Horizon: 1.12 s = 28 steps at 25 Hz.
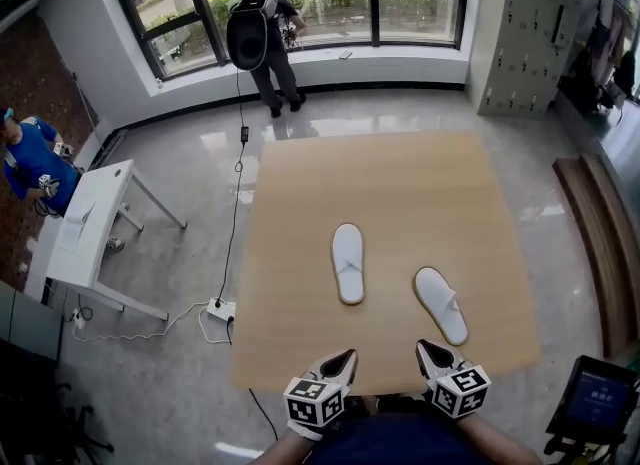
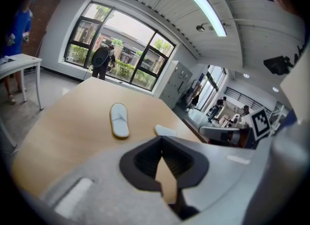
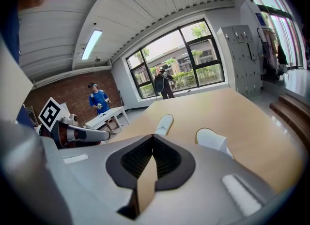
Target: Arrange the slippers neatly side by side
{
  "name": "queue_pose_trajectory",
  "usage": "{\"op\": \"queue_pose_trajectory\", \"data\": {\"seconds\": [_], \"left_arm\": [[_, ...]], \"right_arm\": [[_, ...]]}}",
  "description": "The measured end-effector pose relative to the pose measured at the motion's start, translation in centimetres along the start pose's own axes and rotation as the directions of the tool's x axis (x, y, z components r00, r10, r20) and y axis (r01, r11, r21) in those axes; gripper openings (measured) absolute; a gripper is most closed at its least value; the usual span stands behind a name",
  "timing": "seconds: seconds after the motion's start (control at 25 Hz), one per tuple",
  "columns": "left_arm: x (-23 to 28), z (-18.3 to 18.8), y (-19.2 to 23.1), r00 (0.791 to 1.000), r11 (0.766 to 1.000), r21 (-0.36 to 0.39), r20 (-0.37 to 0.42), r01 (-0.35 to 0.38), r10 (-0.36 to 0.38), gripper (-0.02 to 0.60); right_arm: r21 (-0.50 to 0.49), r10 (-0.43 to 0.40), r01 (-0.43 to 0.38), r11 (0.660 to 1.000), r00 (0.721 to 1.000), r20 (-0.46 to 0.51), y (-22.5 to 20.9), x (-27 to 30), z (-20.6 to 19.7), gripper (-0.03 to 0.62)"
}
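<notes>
Hovering clenched and empty at the near edge of the desk (image 1: 400,173), the left tongs (image 1: 340,361) and right tongs (image 1: 432,351) had started nothing, likely needing next to shift the skewed slipper (image 1: 441,304) beside the straight slipper (image 1: 348,262).

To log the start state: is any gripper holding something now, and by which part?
Nothing is held. The left gripper and right gripper are shut, empty; the far slipper and near slipper lie free on the table.
</notes>
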<state>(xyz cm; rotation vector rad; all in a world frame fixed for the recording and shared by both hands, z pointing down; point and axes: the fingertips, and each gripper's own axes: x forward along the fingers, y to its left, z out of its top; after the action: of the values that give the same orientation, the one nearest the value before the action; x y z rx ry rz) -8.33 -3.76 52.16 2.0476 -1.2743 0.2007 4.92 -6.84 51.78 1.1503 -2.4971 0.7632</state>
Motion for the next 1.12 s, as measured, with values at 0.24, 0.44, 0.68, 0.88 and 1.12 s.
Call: {"op": "queue_pose_trajectory", "data": {"seconds": [0.24,0.44,0.68,0.88,1.12], "left_arm": [[3.1,2.9,-0.9,0.999,0.999,0.035,0.016,-0.034,0.033,0.003],[6.0,3.7,-2.0,0.999,0.998,0.061,-0.001,-0.034,0.034,0.003],[8.7,6.3,-0.1,0.996,0.989,0.113,0.008,-0.093,0.093,0.003],[9.5,7.2,5.0,0.991,0.98,0.149,-0.014,-0.132,0.135,0.003],[11.0,9.7,8.6,0.991,0.962,0.241,-0.006,-0.128,0.133,0.003]], "right_arm": [[0.008,0.04,-0.04,0.999,0.999,0.029,-2.9,1.8,2.4,0.011],[0.034,0.03,-0.03,0.999,1.0,0.01,-5.6,2.4,1.9,0.011],[0.017,-0.004,0.004,1.0,1.0,-0.018,-9.7,3.2,1.8,0.011],[-0.089,-0.096,0.094,0.992,0.995,-0.019,-12.3,5.6,1.4,0.011],[-0.24,-0.167,0.155,0.958,0.986,-0.029,-14.3,7.7,2.0,0.011]]}}
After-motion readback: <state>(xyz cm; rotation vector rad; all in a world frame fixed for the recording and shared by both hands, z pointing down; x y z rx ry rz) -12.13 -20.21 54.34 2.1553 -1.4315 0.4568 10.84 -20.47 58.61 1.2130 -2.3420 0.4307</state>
